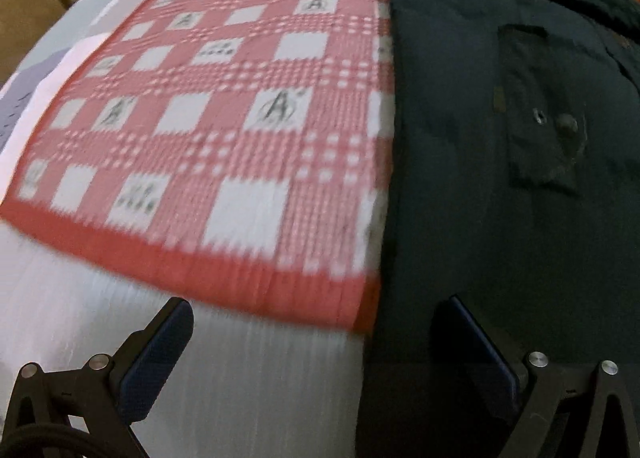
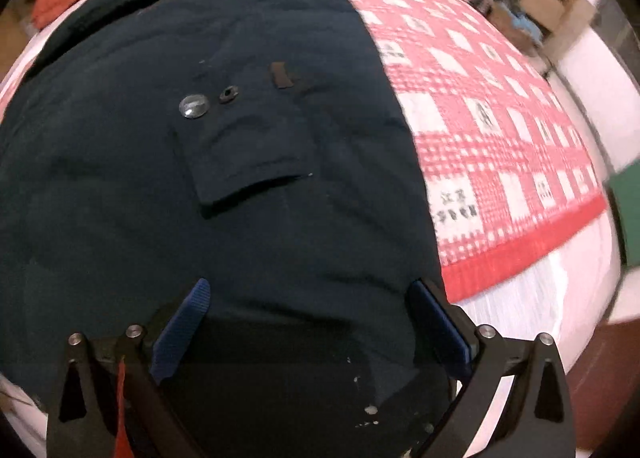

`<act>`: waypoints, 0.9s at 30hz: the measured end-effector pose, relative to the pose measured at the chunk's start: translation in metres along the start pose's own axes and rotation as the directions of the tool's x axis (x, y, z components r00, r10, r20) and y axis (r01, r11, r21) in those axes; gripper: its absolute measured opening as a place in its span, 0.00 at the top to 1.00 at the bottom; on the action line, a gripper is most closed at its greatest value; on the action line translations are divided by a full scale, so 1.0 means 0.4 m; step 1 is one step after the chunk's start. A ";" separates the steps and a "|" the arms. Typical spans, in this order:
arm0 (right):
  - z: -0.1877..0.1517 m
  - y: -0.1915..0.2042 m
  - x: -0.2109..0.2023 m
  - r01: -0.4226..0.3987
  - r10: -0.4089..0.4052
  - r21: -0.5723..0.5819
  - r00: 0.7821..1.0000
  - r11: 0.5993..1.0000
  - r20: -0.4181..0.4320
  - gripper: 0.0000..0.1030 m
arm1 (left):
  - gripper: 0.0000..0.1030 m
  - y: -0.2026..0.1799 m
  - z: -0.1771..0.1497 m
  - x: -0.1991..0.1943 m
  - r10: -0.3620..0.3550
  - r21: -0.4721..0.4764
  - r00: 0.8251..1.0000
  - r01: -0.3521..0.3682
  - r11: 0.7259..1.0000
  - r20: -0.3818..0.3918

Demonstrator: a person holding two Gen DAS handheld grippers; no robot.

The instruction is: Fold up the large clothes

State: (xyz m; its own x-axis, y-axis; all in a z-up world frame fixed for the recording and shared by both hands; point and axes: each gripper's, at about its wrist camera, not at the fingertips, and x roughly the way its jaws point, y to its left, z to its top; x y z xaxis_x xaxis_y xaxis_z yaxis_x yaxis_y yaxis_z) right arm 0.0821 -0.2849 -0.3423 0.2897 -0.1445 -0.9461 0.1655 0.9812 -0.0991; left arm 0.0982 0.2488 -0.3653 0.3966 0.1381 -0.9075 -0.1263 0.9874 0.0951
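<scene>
Since the dark coat [image 2: 224, 186] already lies spread across the bed, over one side of the red checked blanket [image 1: 224, 126], the step in hand looks like taking hold of its near hem to start a fold. To do that well, each gripper should probably bite a full thickness of the padded cloth at the hem, one toward each lower corner, so that the lift comes up even and the heavy fabric does not sag in the middle or slip out of a thin pinch. The two grips would best rise together and carry the hem toward the collar end, with the pocket flap [image 2: 244, 166] and its metal snap [image 2: 193, 106] kept flat rather than bunched under the fold.

The left gripper [image 1: 316, 342] has its jaws spread wide and holds nothing; it straddles the coat's side edge near the foot edge of the bed, one finger over the white sheet [image 1: 248, 378] and the other over dark cloth. Whether either finger touches the surface cannot be told, as this view is blurred.

The right gripper [image 2: 312, 322] is likewise wide apart and empty, with both blue pads [image 2: 182, 332] above the coat's near end.
</scene>
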 end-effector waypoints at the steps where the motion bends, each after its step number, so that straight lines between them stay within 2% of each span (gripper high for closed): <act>1: 0.000 -0.003 0.003 -0.005 0.005 0.004 1.000 1.000 -0.002 0.00 | 0.00 0.000 -0.019 -0.012 0.012 0.001 1.000 -0.012 1.000 0.000; 6: -0.001 -0.032 0.002 -0.052 0.050 -0.046 0.998 0.998 -0.048 0.00 | 0.00 0.016 -0.095 -0.084 0.060 -0.038 0.998 -0.060 0.997 0.008; 8: -0.016 -0.062 -0.016 -0.026 0.024 -0.042 0.999 0.999 -0.034 0.00 | 0.00 0.023 -0.111 -0.099 0.072 -0.051 0.997 -0.071 0.996 0.016; 13: -0.100 -0.173 -0.085 0.016 -0.015 0.101 1.000 0.995 -0.011 0.00 | 0.00 0.026 -0.169 -0.136 0.090 -0.059 0.996 -0.089 0.994 0.019; 16: -0.145 -0.195 -0.111 0.045 -0.045 0.082 0.999 0.996 -0.002 0.00 | 0.00 0.021 -0.206 -0.142 0.111 -0.050 0.994 -0.111 0.993 -0.002; 19: -0.174 -0.214 -0.116 0.035 -0.036 0.086 0.999 0.996 0.002 0.00 | 0.00 0.018 -0.240 -0.132 0.133 -0.051 0.991 -0.134 0.990 -0.028; 22: -0.181 -0.226 -0.113 0.029 -0.031 0.097 0.999 0.995 0.012 0.00 | 0.00 0.018 -0.235 -0.119 0.128 -0.084 0.992 -0.128 0.988 -0.014; 27: -0.217 -0.204 -0.145 0.048 -0.051 0.093 0.998 0.995 0.032 0.00 | 0.00 -0.012 -0.154 -0.108 0.145 -0.089 0.985 -0.138 0.987 0.089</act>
State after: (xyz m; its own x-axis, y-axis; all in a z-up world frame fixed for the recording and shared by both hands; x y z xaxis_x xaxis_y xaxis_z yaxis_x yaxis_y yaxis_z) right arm -0.0301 -0.3455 -0.3059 0.3111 -0.1984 -0.9294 0.2663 0.9570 -0.1152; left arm 0.0257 0.2334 -0.3519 0.4536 0.2866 -0.8439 -0.2598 0.9483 0.1824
